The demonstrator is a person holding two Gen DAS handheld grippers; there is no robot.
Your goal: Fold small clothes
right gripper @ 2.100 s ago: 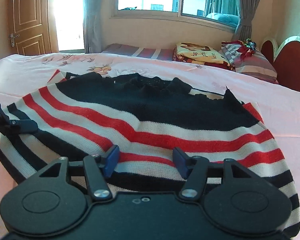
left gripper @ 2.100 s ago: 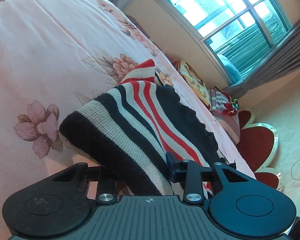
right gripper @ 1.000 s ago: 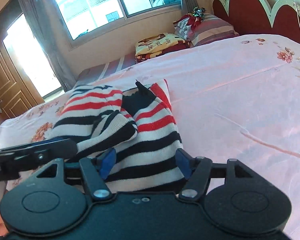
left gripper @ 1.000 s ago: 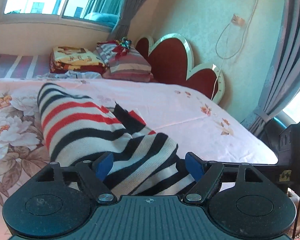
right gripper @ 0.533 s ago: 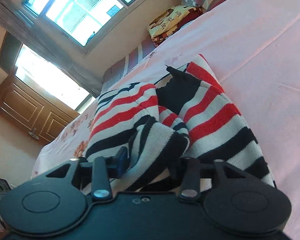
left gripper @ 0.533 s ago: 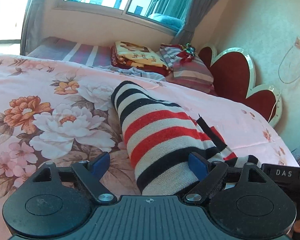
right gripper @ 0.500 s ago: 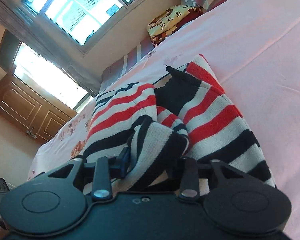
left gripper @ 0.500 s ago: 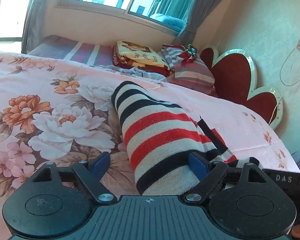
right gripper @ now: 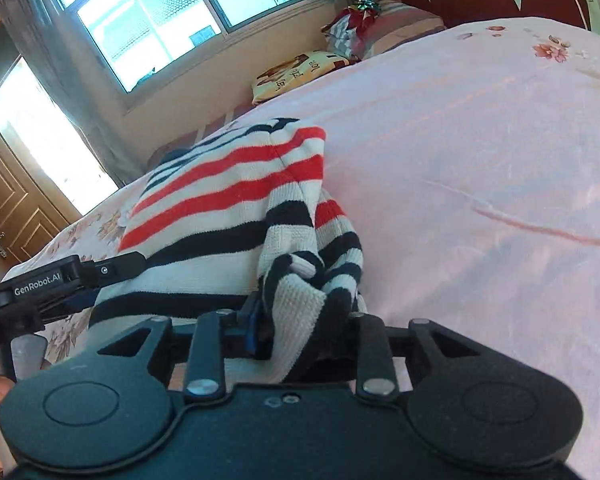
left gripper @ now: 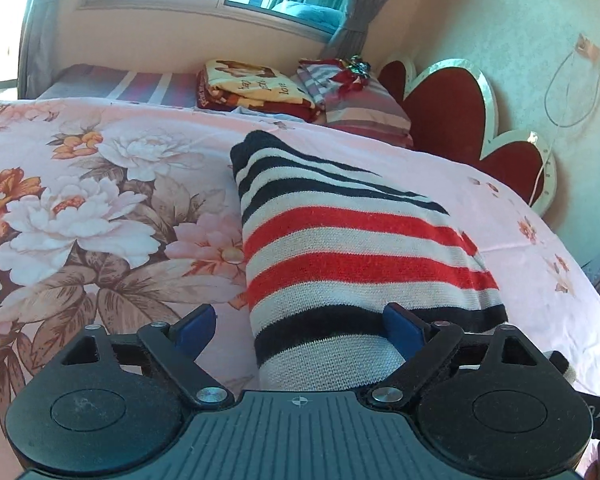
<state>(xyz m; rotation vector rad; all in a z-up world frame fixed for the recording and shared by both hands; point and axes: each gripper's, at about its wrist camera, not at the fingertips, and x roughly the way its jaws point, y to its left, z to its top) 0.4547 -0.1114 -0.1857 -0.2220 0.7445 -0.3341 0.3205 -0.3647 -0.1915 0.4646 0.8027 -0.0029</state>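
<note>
Sweater: a striped knit sweater (left gripper: 352, 256), black, white and red, lies folded in a long bundle on the bed, in the centre of the left wrist view.
Direction: its long axis runs from the lower centre of the frame up toward the window; the far end is black and rounded.
Right gripper: the right gripper (right gripper: 300, 320) is closed narrow on a bunched corner of the sweater (right gripper: 236, 208).
Left gripper: the left gripper (left gripper: 300, 326) stands wide, its blue pads at the two sides of the near end; the right pad touches the knit.
Surface: a pink bed sheet (left gripper: 80, 200) with large flowers.
Room: folded blankets (left gripper: 256, 88) and a striped pillow (left gripper: 360, 108) at the upper centre, a red headboard (left gripper: 452, 120) at the right, a window (right gripper: 180, 12), a wooden door (right gripper: 4, 200).
</note>
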